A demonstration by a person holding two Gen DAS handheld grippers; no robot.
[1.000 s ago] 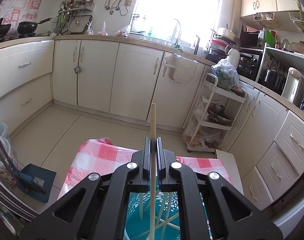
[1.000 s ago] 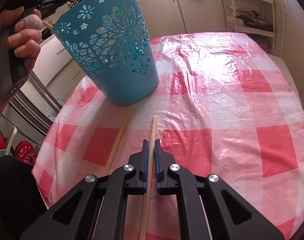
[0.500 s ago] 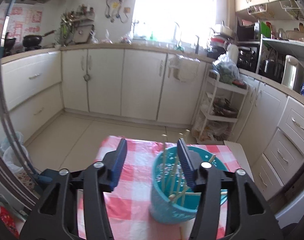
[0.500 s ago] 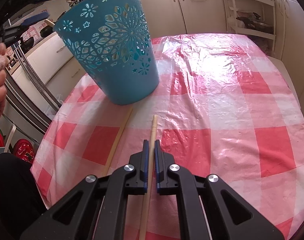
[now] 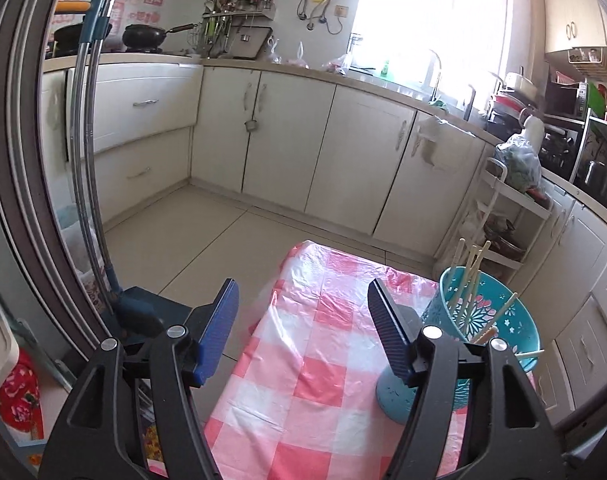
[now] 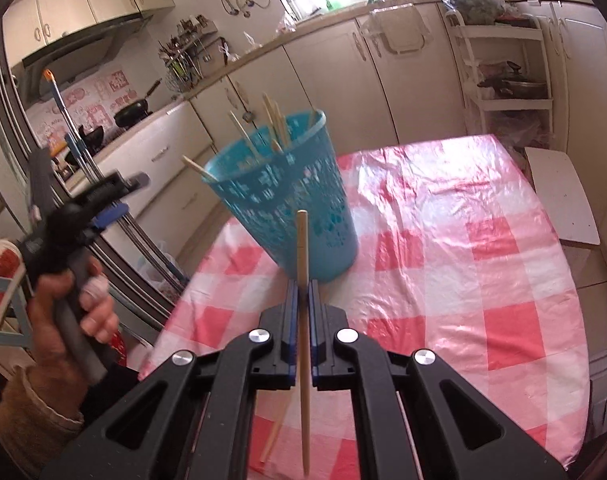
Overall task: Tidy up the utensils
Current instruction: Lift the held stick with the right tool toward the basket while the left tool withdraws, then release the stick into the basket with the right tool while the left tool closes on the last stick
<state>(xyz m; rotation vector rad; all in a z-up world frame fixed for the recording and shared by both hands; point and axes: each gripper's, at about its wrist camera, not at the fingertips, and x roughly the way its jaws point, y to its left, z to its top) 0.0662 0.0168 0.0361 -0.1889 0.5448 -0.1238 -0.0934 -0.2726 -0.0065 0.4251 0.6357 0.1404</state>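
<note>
Wooden chopstick [image 6: 302,256] pinched in our closed right gripper [image 6: 302,300] could snag the teal basket [image 6: 287,204] rim; our left gripper [image 5: 303,320], jaws just widened, holds nothing.

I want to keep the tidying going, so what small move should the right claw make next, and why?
Probably carry the chopstick over the blue basket rim. The right claw is shut on it, clear of the tablecloth, and the basket already holds other chopsticks. The left claw is open and empty.

Home kitchen, as I see it: cream base cabinets [image 5: 367,152] under a long countertop [image 5: 383,84], black wok [image 5: 143,36], hanging utensil rack [image 5: 231,28], sunlit window [image 5: 427,16], checked tablecloth [image 5: 323,360].
</note>
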